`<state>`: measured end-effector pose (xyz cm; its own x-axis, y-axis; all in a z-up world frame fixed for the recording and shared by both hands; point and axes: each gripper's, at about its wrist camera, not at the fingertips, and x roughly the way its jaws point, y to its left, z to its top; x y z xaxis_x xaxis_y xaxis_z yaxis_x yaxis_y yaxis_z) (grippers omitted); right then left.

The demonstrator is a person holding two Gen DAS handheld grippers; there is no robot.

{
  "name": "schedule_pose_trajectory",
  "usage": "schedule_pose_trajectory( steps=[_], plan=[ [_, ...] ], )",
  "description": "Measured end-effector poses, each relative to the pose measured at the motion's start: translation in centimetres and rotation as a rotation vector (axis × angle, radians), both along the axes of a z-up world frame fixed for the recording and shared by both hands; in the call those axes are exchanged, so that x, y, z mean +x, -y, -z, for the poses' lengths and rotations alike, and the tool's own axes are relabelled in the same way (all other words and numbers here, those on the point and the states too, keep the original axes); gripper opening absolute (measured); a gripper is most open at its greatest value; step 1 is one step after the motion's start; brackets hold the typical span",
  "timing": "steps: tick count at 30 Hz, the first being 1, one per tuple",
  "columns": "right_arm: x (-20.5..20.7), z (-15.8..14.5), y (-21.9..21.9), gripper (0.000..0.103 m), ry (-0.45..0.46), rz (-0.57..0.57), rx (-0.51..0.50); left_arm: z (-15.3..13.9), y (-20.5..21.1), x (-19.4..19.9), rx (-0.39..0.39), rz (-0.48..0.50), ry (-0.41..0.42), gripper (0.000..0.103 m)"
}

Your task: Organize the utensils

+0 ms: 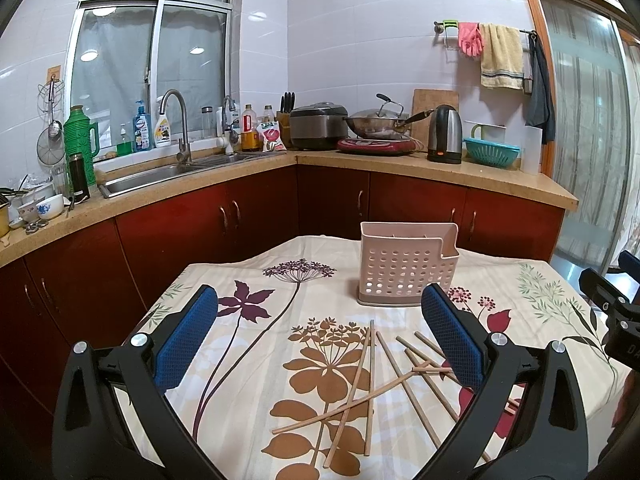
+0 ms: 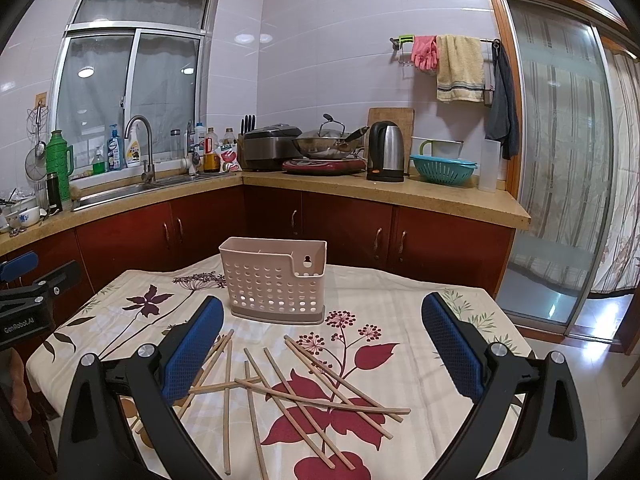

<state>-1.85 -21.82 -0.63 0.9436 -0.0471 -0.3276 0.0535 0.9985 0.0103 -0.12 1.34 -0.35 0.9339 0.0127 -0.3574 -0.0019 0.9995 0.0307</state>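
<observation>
Several wooden chopsticks lie scattered and crossed on a table with a floral cloth. Behind them stands a pale pink perforated utensil holder, upright, with nothing sticking out of it. My left gripper hovers open above the near part of the table, nothing between its blue pads. My right gripper is open too, with the chopsticks below and between its fingers. Each gripper shows at the edge of the other's view.
An L-shaped kitchen counter with red cabinets runs behind the table, holding a sink, a wok, a kettle and a teal colander. A glass sliding door is at the right.
</observation>
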Motion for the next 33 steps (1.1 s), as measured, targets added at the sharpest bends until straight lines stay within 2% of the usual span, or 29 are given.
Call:
schedule_pose_trajectory(
  steps=[12, 21, 27, 33],
  plan=[
    [0.0, 0.0, 0.0, 0.097, -0.003, -0.001, 0.001, 0.0, 0.1, 0.0, 0.001, 0.0, -0.001, 0.099],
    [0.7, 1.5, -0.4, 0.097, -0.037, -0.004, 0.004, 2.0, -0.2, 0.9, 0.015, 0.003, -0.027, 0.099],
    [2.1, 4.7, 0.9, 0.097, -0.117, -0.01, 0.013, 5.4, -1.4, 3.0, 0.034, 0.005, -0.121, 0.099],
    [3.8, 8.6, 1.9, 0.097, -0.224, -0.025, 0.048, 10.2, -2.7, 4.5, 0.073, 0.017, -0.24, 0.099]
  ],
)
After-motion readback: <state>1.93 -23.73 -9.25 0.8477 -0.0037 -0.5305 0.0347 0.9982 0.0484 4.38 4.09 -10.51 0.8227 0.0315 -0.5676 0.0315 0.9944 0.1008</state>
